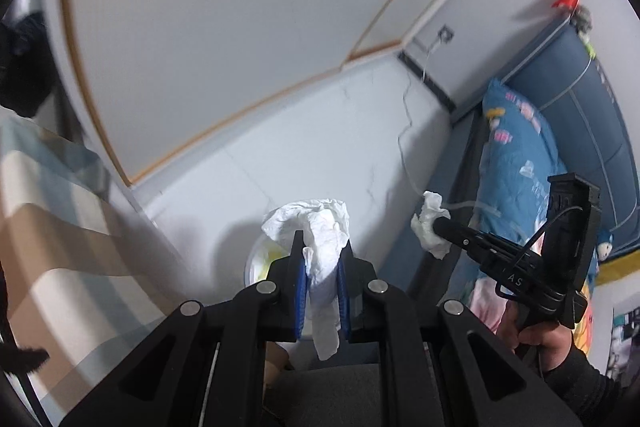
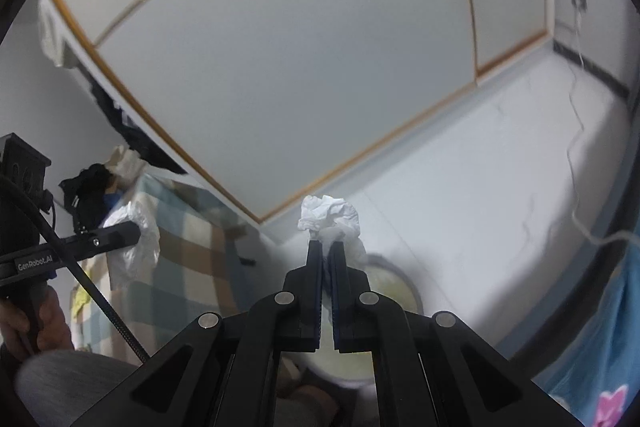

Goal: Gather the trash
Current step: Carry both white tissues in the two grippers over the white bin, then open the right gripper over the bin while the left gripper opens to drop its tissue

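Closest to your left camera, the left gripper (image 1: pixel 322 259) has its blue pads (image 1: pixel 301 291) clamped on a crumpled white tissue (image 1: pixel 320 239); the paper bulges above the fingertips and a strip of it hangs down between the arms. Under that gripper, partly hidden by it, you can see the round white rim of a bin (image 1: pixel 250 263) with something yellowish inside, standing on the pale floor (image 1: pixel 320 147).

In your right camera, the right gripper (image 2: pixel 326 247) has its fingers pressed nearly together on a second tissue wad (image 2: pixel 330 215), which sticks out above the tips. The same bin (image 2: pixel 412 291) lies just beyond and below it, blurred.

Off to the right in the left view, that right gripper (image 1: pixel 438 227) shows from the side with its wad (image 1: pixel 428 227) at the tip, held by your right hand (image 1: pixel 536 335) in a dark sleeve. In the right view your left hand (image 2: pixel 36 319) grips the other tool at the left edge.

Further out, a checked cloth (image 2: pixel 180 259) drapes a piece of furniture to the left, with dark things piled on it. A blue patterned pillow (image 1: pixel 516 155) leans against a blue headboard (image 1: pixel 580 99) to the right. A white cable (image 2: pixel 576 131) trails down from a wall socket (image 2: pixel 579 1). Pale panels with wood-coloured trim (image 2: pixel 280 67) fill the far wall.
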